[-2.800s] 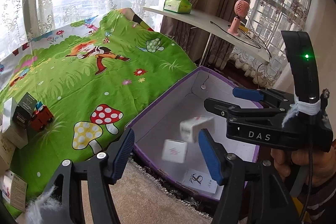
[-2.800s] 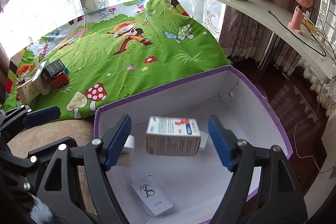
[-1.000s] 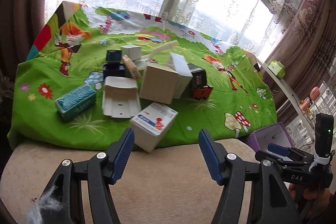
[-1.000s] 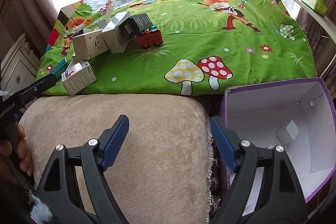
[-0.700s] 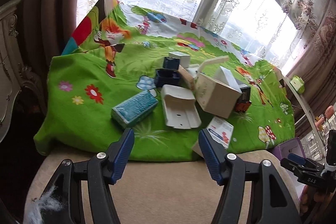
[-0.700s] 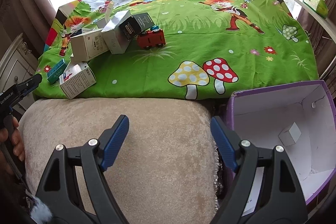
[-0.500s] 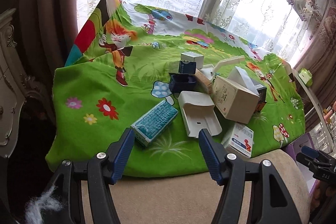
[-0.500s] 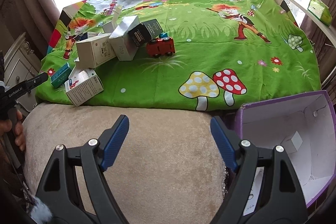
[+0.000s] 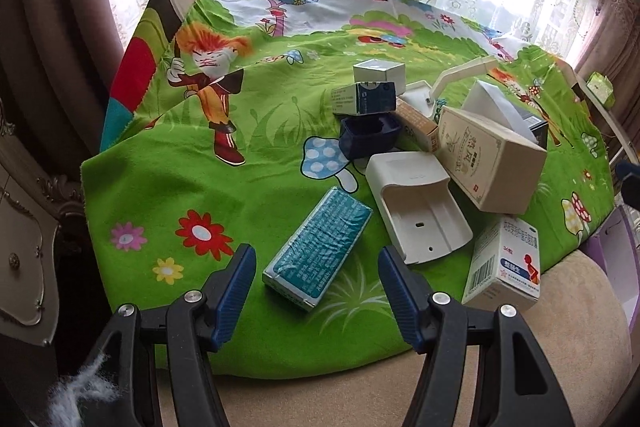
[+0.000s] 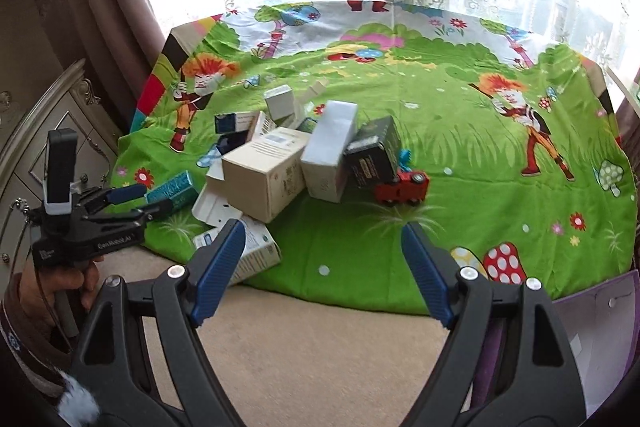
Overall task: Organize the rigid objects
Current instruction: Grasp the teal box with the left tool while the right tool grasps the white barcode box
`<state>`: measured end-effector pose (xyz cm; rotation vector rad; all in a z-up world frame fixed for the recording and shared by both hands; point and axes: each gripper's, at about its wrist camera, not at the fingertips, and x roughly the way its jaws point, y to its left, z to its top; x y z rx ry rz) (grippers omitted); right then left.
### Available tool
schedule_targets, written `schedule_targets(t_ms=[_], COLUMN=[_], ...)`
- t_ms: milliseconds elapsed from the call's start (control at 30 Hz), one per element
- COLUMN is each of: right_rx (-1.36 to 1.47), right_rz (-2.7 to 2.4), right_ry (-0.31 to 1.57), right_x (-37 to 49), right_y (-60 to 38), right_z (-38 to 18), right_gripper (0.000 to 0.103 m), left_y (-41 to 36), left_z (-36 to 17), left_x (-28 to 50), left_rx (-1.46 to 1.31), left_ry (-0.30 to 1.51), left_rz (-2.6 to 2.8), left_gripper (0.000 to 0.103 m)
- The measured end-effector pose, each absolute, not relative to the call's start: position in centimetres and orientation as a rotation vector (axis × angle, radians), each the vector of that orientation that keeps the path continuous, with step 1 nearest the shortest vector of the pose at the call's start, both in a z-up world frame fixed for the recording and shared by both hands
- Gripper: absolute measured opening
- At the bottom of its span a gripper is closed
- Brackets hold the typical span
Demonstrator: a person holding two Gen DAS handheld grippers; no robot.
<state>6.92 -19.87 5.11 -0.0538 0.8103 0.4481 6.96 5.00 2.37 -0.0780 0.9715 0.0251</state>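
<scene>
Both grippers have swung away from the purple box (image 10: pixel 592 311) and back over the pile on the green blanket (image 9: pixel 248 187). The left gripper (image 9: pixel 316 291) hangs with jaws wide and empty, framing a teal carton (image 9: pixel 320 247) at the pile's near edge. The right gripper (image 10: pixel 322 267), also wide and empty, faces the pile's other side, near a red toy car (image 10: pixel 402 189). The carton looks light, stiff cardboard, probably easily crushed; its long flat sides likely offer the safest hold.
</scene>
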Motion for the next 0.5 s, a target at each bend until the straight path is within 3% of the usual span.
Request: schedule_targets(t_ms=[200,333,500], right_rx=[-0.107,-0.102,-0.095], right_rz=[0.499,0.515,0.521], right_ry=[0.819,0.846,0.889], right_x=[9.0,10.7,12.7], right_y=[-15.2,-12.5,-9.3], right_z=[5.8,6.0,5.8], right_gripper=[0.084,0.084,0.084], left_y=[5.0,4.9,5.4], left_z=[1.9,1.4,1.4], left_x=[7.6,7.6,7.0], left_rx=[-0.09,-0.105,-0.14], left_ry=[0.977,0.985,0.953], left_rz=[-0.014,-0.034,-0.033], left_gripper=[0.06,0.044,0.043])
